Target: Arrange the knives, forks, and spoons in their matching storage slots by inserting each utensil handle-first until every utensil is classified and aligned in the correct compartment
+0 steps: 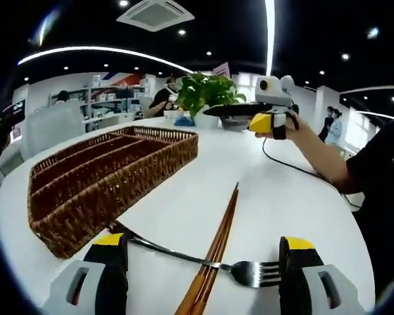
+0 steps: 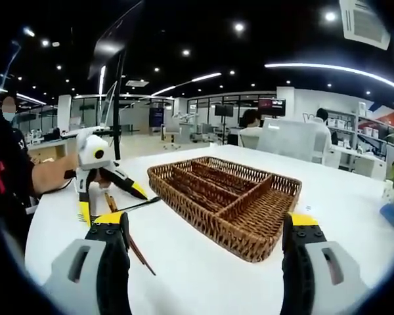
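Left gripper [image 1: 203,262] open; fork [image 1: 203,259] handle partly hidden.

fork [image 1: 203,261] handle tip hidden behind left claw [image 1: 203,262], chopsticks [image 1: 213,252] cut off at bottom edge

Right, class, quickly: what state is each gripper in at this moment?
Left gripper: jaws open, either side of the fork on the table, holding nothing.
Right gripper: jaws open, empty, facing the wicker tray.
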Motion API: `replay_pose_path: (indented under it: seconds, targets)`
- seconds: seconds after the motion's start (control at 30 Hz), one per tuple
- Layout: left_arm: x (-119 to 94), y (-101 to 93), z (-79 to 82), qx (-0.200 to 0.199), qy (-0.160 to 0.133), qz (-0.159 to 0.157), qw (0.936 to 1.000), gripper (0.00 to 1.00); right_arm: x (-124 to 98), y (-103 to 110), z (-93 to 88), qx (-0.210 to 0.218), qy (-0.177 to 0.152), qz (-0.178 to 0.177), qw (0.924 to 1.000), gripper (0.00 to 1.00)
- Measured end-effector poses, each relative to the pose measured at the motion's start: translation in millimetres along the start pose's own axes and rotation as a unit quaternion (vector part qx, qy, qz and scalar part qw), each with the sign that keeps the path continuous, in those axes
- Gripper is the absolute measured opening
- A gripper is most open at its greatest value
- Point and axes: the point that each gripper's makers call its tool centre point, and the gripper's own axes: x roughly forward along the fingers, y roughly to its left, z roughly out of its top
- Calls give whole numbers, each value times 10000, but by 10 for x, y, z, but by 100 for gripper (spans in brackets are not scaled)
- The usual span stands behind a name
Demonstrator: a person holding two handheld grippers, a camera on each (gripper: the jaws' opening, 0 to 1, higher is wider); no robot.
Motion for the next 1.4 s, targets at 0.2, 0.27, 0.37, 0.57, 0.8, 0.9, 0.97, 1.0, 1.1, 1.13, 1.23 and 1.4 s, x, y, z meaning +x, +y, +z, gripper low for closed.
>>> replay_pose_path:
  seconds: [0.2,0.27,0.37,0.57,0.8,0.9,0.97,1.0,1.1,1.13,1.23,1.4]
  targets:
    - [-9,30,-40,233,140,127,9996,100,11,-1,-28,-2,40,0,10000,99]
    - [-52,38,-59,236,181,109,9995,100,11,3,-29,-9,46,2,10000,99]
    - [-116,103,-87,234,217,119,9994,100,8,-5,-28,2,37,-4,10000,99]
    - [-180,121,-118,278,264,172,9991,76,13,6,-31,-14,48,5,10000,99]
    - [-193,23,-98,367,315,-34,9988,54,12,1,-36,-25,60,2,10000,99]
    - [-204,-33,-90,469,334,-152,9982,32,14,8,-40,-34,69,3,10000,99]
    - [-200,-33,-72,475,333,-138,9982,30,14,7,-42,-38,76,1,10000,99]
    - [-199,-35,-67,484,331,-148,9982,26,14,8,-41,-45,76,2,10000,99]
    - [-205,-62,-70,561,356,-172,9976,16,10,7,-33,-42,64,1,10000,99]
    - [-217,-62,-66,583,352,-125,9976,15,10,2,-31,-38,57,-2,10000,99]
    - [-233,-86,-75,585,347,-138,9976,14,9,3,-34,-38,63,-6,10000,99]
    - [-261,-131,-74,517,344,-170,9979,11,10,13,-34,-55,69,-1,10000,99]
